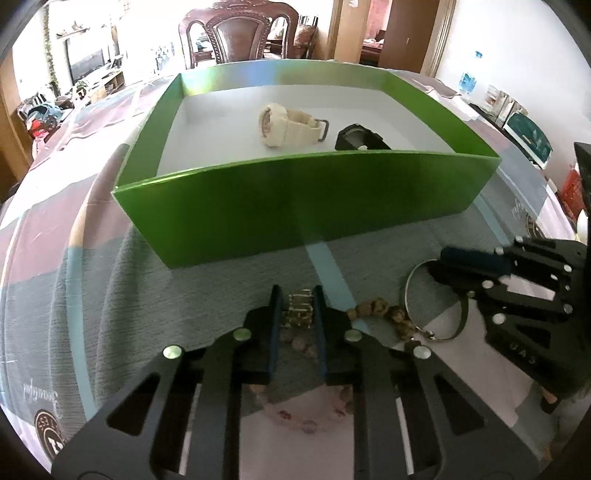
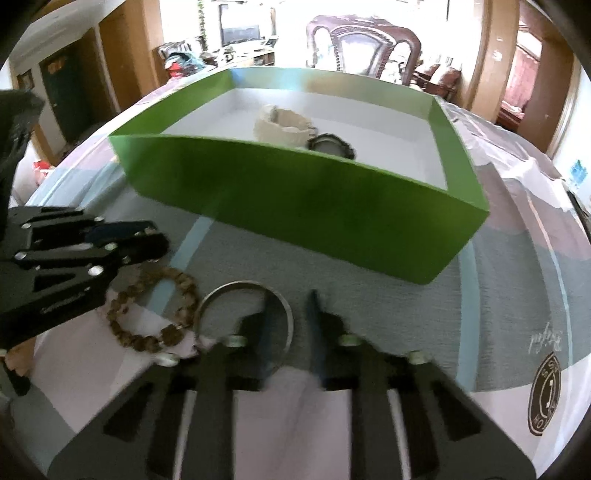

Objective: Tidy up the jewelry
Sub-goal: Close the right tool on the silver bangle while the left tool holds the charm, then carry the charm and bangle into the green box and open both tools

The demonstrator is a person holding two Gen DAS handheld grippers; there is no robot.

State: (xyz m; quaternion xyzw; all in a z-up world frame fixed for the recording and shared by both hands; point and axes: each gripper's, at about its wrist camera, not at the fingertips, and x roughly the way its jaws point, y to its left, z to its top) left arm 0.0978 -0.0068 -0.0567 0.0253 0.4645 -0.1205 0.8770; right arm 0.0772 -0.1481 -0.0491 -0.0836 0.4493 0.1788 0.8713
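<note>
My left gripper [image 1: 297, 295] stands low over the cloth, shut on the gold link section [image 1: 299, 308] of a pink bead bracelet [image 1: 306, 424] whose loop lies under the fingers. A brown bead bracelet [image 1: 391, 314] [image 2: 186, 286] lies just to the right, touching a silver bangle [image 1: 406, 291] [image 2: 229, 286]. My right gripper [image 2: 291, 317] [image 1: 445, 258] is shut on the bangle's right rim. In the right wrist view the left gripper [image 2: 162, 240] reaches in from the left over the brown beads.
A green box [image 1: 295, 206] [image 2: 314, 206] with a white floor stands right behind the jewelry; a cream watch [image 1: 284, 123] and a black watch [image 1: 360, 138] lie inside. A patchwork cloth [image 2: 498, 288] covers the table. A carved chair [image 1: 236, 33] stands beyond.
</note>
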